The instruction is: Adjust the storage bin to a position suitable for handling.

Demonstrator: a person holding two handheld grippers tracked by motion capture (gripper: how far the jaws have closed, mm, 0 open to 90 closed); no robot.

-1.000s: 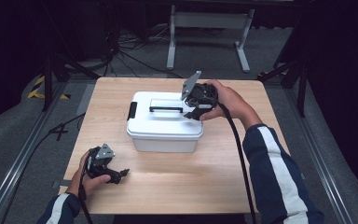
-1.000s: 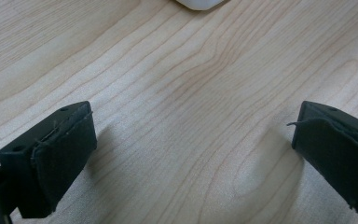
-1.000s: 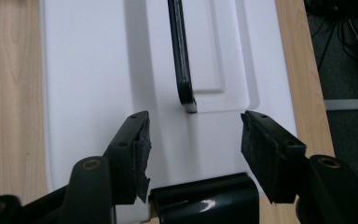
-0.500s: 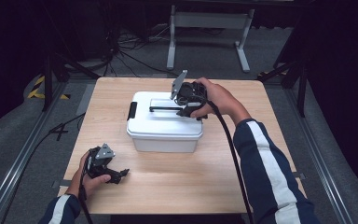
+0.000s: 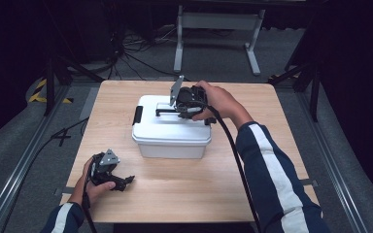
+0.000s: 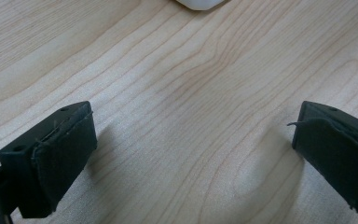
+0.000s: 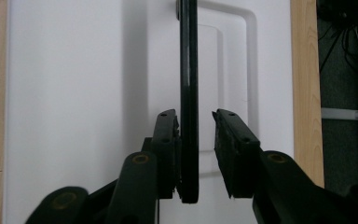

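A white lidded box (image 5: 172,138) stands mid-table, and its black handle (image 5: 161,112) is raised upright over the lid. My right gripper (image 5: 177,109) reaches in from the right at the handle's end. In the right gripper view the handle (image 7: 189,70) stands between the jaws of that gripper (image 7: 196,114). The jaws have just been closing. One pad (image 7: 167,140) lies against the bar, while a narrow gap remains at the other pad (image 7: 228,144). My left gripper (image 5: 125,181) rests on the table at the front left, open with bare wood between its jaws (image 6: 193,119).
The wooden table (image 5: 252,160) has free room in front of and to the right of the box. A black latch (image 5: 137,115) sits on the box's left end. A corner of the box (image 6: 198,3) lies far ahead of the left gripper. Cables and metal stands lie on the floor beyond.
My right hand has slid left across the lid and its jaws have narrowed around the raised handle. The left hand has stayed where it was.
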